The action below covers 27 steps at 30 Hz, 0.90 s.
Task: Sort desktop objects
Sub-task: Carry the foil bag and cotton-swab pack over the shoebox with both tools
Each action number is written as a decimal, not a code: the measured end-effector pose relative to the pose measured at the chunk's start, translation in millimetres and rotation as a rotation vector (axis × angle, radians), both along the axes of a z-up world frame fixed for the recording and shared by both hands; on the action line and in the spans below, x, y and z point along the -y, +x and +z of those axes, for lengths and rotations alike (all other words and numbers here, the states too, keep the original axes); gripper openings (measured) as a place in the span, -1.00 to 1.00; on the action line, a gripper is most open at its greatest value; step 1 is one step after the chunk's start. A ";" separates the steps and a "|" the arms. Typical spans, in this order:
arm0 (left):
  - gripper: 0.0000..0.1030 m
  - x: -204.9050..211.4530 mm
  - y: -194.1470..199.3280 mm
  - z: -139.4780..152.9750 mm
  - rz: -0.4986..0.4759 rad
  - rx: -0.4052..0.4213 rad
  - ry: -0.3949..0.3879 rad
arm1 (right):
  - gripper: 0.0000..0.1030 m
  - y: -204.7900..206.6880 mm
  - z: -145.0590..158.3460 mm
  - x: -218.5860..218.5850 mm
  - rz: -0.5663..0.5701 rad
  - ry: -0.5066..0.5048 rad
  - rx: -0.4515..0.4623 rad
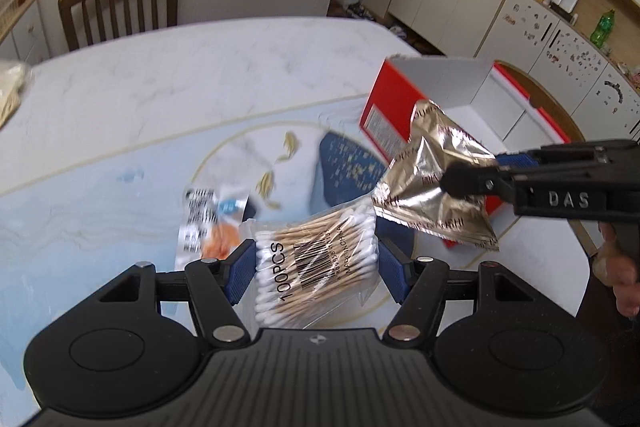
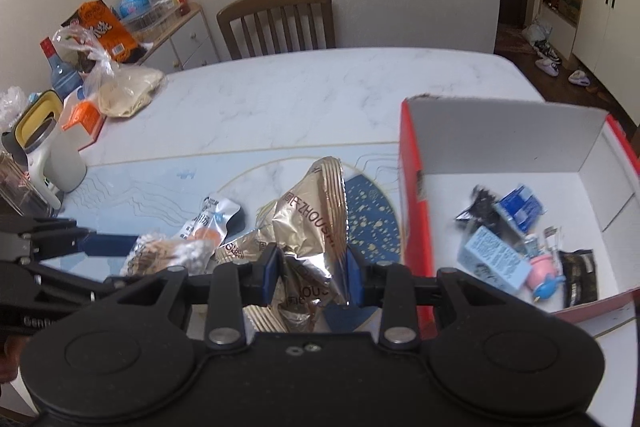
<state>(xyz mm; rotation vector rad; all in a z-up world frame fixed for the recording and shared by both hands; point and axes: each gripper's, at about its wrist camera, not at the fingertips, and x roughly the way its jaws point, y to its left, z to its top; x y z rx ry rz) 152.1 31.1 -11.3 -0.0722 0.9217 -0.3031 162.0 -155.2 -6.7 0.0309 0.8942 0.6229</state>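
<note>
Crinkled gold foil pouch is clamped in the right gripper, lower centre. The left gripper holds the clear bag of wooden cotton swabs. Both seem mid-carry; next, I judge, each should go over the red-and-white cardboard box at right.

The left gripper is clamped on a swab pack, fingers pressing both its sides. The right gripper, to its right, pinches a foil bag, raised. A hand grips the right handle.

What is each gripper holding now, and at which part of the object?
Left gripper: clear bag of wooden cotton swabs, squeezed across its middle. Right gripper: crumpled gold foil packet, pinched near its lower end.
</note>
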 end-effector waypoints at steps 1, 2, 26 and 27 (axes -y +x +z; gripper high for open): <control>0.25 2.8 2.2 2.7 -0.003 0.009 0.002 | -0.35 0.2 2.1 3.3 -0.004 0.003 0.004; 0.25 5.5 4.2 5.7 -0.006 0.018 0.003 | -0.35 0.7 4.2 6.9 -0.008 0.005 0.008; 0.25 102.4 43.6 40.0 -0.099 0.109 0.019 | -0.35 33.2 9.0 119.3 -0.160 0.053 0.042; 0.25 107.2 45.3 40.8 -0.103 0.111 0.021 | -0.35 34.9 8.5 124.3 -0.166 0.053 0.044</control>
